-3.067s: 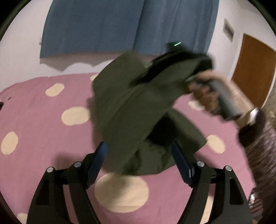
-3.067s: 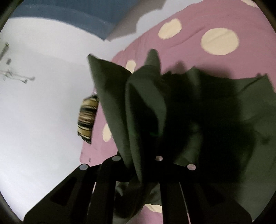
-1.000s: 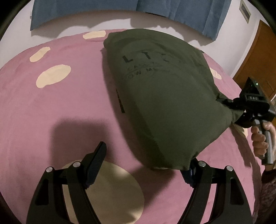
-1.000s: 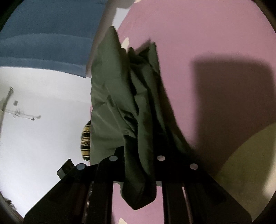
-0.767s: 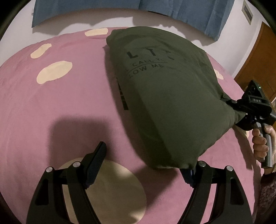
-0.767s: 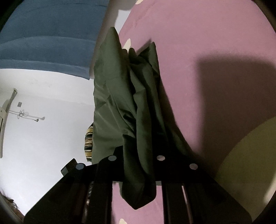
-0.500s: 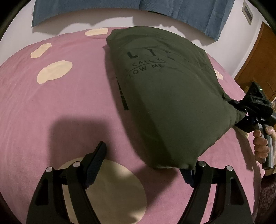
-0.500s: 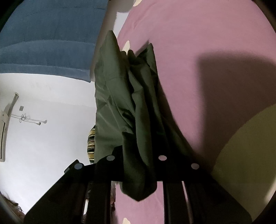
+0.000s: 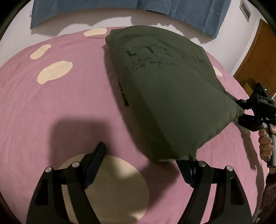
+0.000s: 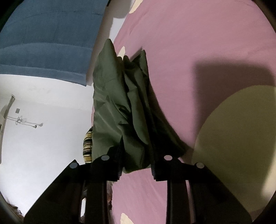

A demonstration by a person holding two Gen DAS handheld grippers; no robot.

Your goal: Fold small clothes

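A dark green T-shirt (image 9: 169, 89) with black lettering lies spread over the pink bed, its near corner raised. My left gripper (image 9: 143, 158) is open and empty; its right finger sits under the shirt's near hem. My right gripper (image 10: 136, 165) has its jaws slightly apart, with bunched green shirt fabric (image 10: 124, 110) between them. It also shows in the left wrist view (image 9: 255, 110) at the shirt's right corner, held by a hand.
The bed cover (image 9: 60, 106) is pink with large cream spots. A blue curtain (image 9: 86, 10) hangs on the white wall behind. A brown door (image 9: 258, 56) stands at the right. A striped item (image 10: 88, 144) shows behind the shirt.
The right gripper's jaws have spread a little around the fabric. The shirt has settled slightly lower on the bed. The left gripper has hardly moved.
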